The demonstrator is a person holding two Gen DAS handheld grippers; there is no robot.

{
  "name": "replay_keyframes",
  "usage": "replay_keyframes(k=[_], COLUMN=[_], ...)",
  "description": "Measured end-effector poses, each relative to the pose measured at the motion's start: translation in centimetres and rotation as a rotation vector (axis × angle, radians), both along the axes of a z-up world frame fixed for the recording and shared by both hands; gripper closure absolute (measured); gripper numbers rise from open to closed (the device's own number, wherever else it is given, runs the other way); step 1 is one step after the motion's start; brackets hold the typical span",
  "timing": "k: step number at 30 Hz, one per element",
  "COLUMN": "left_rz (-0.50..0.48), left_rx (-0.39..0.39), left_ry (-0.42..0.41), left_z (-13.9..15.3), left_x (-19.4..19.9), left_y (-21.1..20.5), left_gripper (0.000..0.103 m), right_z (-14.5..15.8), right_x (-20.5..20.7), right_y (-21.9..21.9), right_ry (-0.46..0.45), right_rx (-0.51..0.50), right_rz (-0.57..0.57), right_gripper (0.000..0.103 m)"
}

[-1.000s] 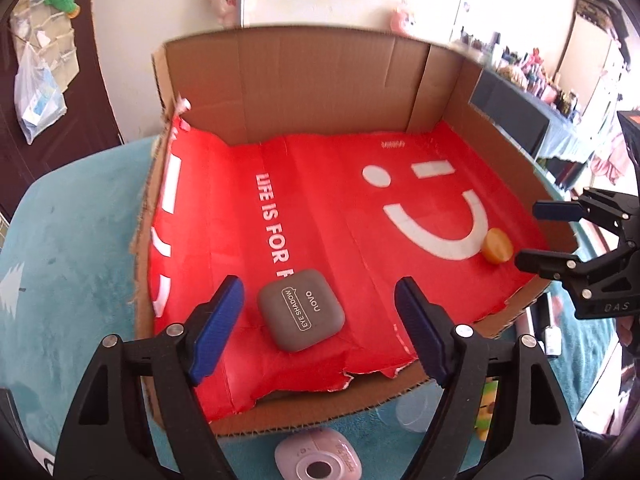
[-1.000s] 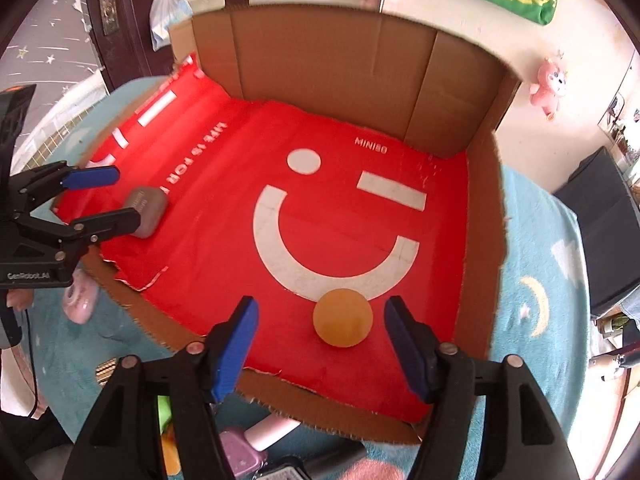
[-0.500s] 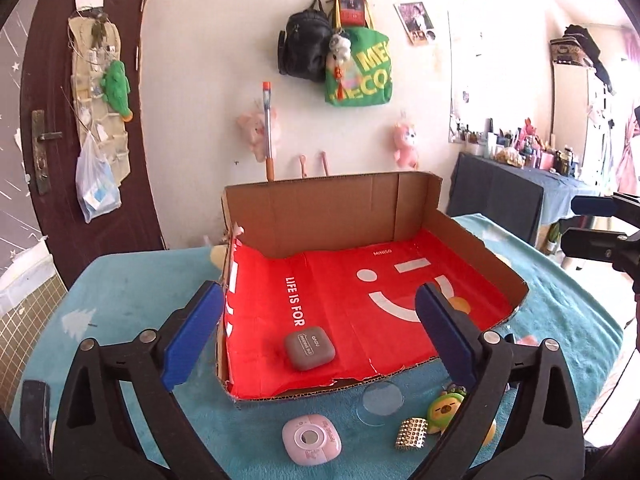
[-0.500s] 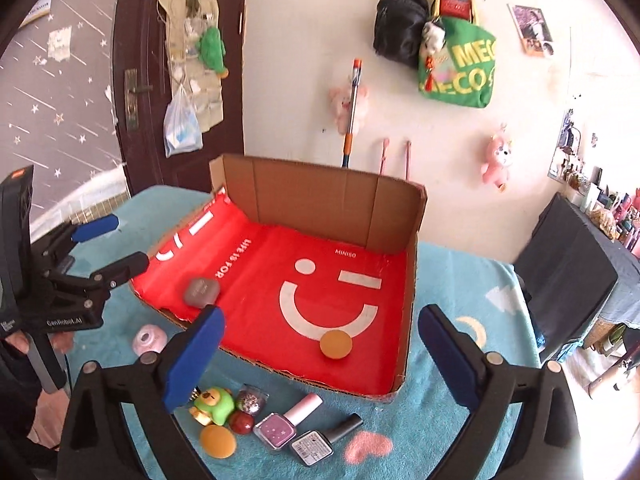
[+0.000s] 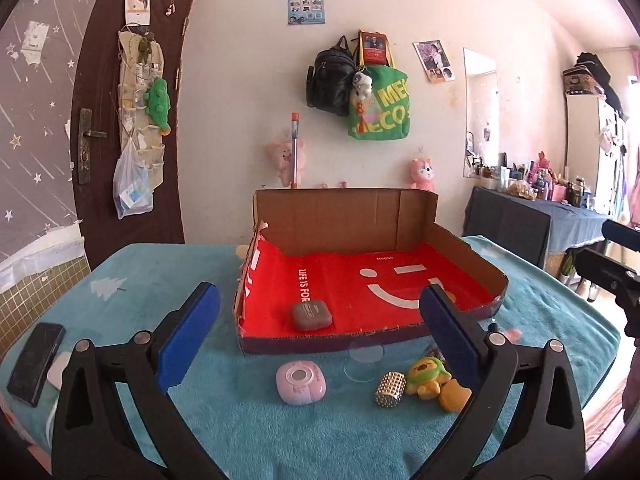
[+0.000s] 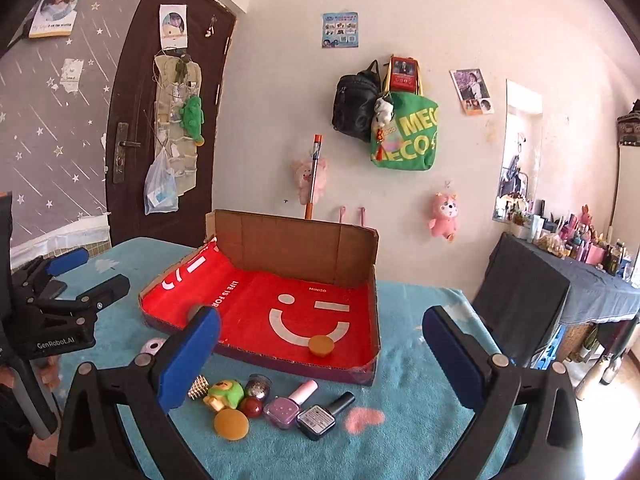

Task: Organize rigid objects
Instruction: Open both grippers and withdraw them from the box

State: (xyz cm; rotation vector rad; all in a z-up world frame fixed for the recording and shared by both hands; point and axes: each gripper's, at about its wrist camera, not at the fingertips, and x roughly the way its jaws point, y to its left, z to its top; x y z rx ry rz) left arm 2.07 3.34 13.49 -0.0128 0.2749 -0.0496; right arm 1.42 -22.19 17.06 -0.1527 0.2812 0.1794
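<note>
Both grippers are spread wide with nothing in them, held back above the near edge of the table. The left gripper (image 5: 320, 328) looks at the near-left part of the cardboard box (image 5: 344, 216), the right gripper (image 6: 320, 356) at the near-right.

The box sits mid-table, lined with a red bag, and already holds two things: a grey case (image 5: 311, 315) near the left front edge and an orange disc (image 6: 321, 346) near the right front edge. My guess is each went in on its own gripper's side to keep the hands from crossing.

What's left sits on the teal cloth just in front of the box: a pink round case (image 5: 301, 382), a silver studded piece (image 5: 390, 389), a green toy (image 6: 224, 394), an orange puff (image 6: 231, 423) and two nail polish bottles (image 6: 290, 404). The pink case looks like the easy next grab for the left side, with the bottles on the right.
</note>
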Motion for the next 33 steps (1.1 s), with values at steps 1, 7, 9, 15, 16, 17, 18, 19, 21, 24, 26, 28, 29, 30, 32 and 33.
replay_keyframes(k=[1, 7, 9, 15, 16, 17, 18, 19, 21, 24, 26, 28, 29, 30, 32, 33], left_rz=[0.007, 0.008, 0.009, 0.019, 0.022, 0.024, 0.027, 0.028, 0.031, 0.038, 0.042, 0.048, 0.050, 0.053, 0.055, 0.054], left_rx=[-0.001, 0.022, 0.009, -0.003, -0.001, -0.002, -0.005, -0.008, -0.012, -0.017, -0.019, -0.022, -0.024, -0.026, -0.030, -0.033], left_ry=[-0.004, 0.016, 0.038, 0.117, 0.122, 0.126, 0.129, 0.130, 0.132, 0.142, 0.153, 0.163, 0.166, 0.169, 0.176, 0.178], left_z=[-0.6, -4.5, -5.8, -9.4, -9.8, -10.1, -10.3, -10.6, -10.9, -11.3, -11.5, -11.7, -11.8, -11.9, -11.9, -12.0], left_x=[-0.4, -2.3, -2.7, -3.4, -3.6, -3.7, -3.7, -3.9, -3.9, -3.6, -3.4, -3.2, -3.0, -2.9, -2.7, -2.6], left_y=[-0.1, -0.9, -0.9, -1.2, -1.3, -1.4, -1.5, -1.6, -1.7, -1.7, -1.6, -1.5, -1.4, -1.3, -1.2, -1.2], left_gripper=[0.000, 0.000, 0.000, 0.000, 0.000, 0.000, 0.000, 0.000, 0.000, 0.000, 0.000, 0.000, 0.000, 0.000, 0.000, 0.000], right_z=[-0.8, -6.1, -7.9, -12.2, -12.8, -13.1, -13.4, -13.7, -14.2, -14.9, -15.4, -15.7, -15.8, -15.9, -15.9, -16.0], right_x=[-0.5, -2.7, -3.0, -3.5, -3.5, -3.6, -3.7, -3.8, -3.9, -3.7, -3.5, -3.4, -3.4, -3.3, -3.2, -3.2], right_y=[-0.1, -1.1, -1.6, -3.1, -3.3, -3.2, -3.1, -3.1, -2.9, -2.8, -2.8, -2.9, -3.0, -3.0, -3.0, -3.0], right_ry=[-0.007, 0.007, 0.036, 0.104, 0.112, 0.115, 0.112, 0.112, 0.117, 0.136, 0.148, 0.155, 0.156, 0.159, 0.162, 0.163], right_rx=[0.009, 0.073, 0.109, 0.190, 0.195, 0.191, 0.185, 0.182, 0.180, 0.177, 0.177, 0.182, 0.184, 0.185, 0.186, 0.185], right_rz=[-0.013, -0.054, -0.063, -0.122, -0.129, -0.137, -0.144, -0.146, -0.147, -0.146, -0.149, -0.152, -0.154, -0.155, -0.156, -0.156], right_gripper=[0.000, 0.000, 0.000, 0.000, 0.000, 0.000, 0.000, 0.000, 0.000, 0.000, 0.000, 0.000, 0.000, 0.000, 0.000, 0.000])
